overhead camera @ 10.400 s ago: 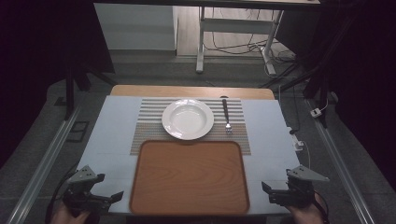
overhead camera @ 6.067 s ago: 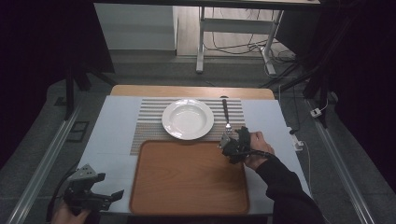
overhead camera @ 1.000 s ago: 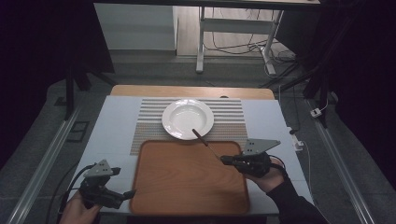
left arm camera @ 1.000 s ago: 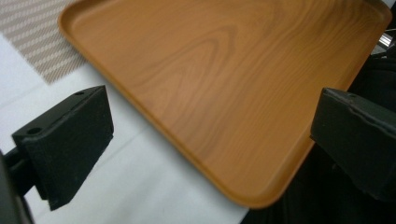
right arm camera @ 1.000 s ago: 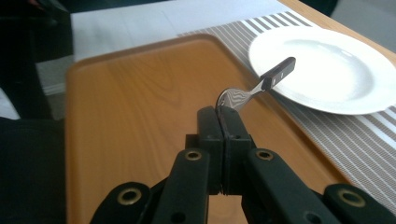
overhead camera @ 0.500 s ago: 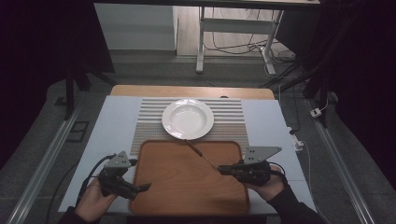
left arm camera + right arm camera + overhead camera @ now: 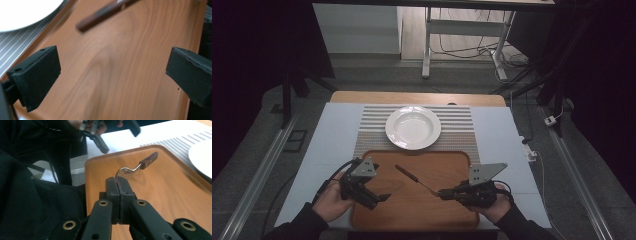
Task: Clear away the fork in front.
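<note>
Right gripper (image 7: 443, 193): held low over the near right part of the wooden tray (image 7: 447, 162), pointing left toward the tray's middle. In the right gripper view its jaws are pressed together (image 7: 117, 185) on the metal end of a fork (image 7: 140, 166). The fork sticks out ahead of the jaws, its dark brown handle at the far end and raised clear of the tray surface. In the high view the fork (image 7: 409, 175) runs diagonally from the jaws up-left across the tray centre.

Left gripper (image 7: 379, 198): held over the near left part of the tray, pointing right. In the left gripper view its jaws stand wide apart with nothing between them; bare tray wood (image 7: 120, 72) shows in the gap, and the fork handle (image 7: 105, 13), blurred, lies beyond.

Count: one fork, one white plate (image 7: 413, 127), one tray, one striped placemat (image 7: 372, 130), two grippers.

Surroundings: the plate sits on the placemat just beyond the tray's far edge. Tray and placemat lie on a pale blue table top (image 7: 329, 145). The two grippers are well apart, the fork between them. A table leg frame and cables (image 7: 462, 45) are on the floor beyond the table.
</note>
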### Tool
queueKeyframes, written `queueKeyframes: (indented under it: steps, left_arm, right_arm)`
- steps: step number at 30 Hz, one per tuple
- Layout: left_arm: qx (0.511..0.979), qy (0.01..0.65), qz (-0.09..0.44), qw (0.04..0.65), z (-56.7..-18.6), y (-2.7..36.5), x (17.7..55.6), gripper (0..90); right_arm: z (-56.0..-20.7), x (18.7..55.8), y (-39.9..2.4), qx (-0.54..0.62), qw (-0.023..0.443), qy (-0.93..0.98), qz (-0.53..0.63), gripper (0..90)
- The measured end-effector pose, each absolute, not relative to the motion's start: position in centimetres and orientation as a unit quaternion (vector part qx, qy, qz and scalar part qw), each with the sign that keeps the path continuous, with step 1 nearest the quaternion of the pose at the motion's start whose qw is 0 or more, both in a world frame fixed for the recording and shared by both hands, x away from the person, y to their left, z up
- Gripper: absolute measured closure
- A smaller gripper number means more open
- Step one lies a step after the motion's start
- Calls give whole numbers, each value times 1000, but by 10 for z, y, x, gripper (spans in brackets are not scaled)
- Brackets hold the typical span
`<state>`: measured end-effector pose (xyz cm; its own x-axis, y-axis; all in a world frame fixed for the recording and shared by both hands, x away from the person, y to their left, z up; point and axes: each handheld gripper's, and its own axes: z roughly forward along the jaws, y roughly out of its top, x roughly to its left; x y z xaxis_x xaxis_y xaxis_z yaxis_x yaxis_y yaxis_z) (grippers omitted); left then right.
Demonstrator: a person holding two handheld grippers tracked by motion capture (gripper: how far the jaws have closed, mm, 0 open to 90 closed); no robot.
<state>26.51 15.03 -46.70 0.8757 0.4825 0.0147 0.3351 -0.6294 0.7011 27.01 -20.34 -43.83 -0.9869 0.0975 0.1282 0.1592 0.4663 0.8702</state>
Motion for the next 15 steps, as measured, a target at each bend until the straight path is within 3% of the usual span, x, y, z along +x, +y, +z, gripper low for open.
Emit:
queueKeyframes:
  steps: [11,15]
  left_arm:
    - [928,120,72,346,-470,123,279,9]
    - [934,85,68,341,-471,116,280,56]
  right_arm:
    - [-441,262,-190,-29,66,-864,-498,892]
    - [-441,259,-186,-10,80,-864,-497,891]
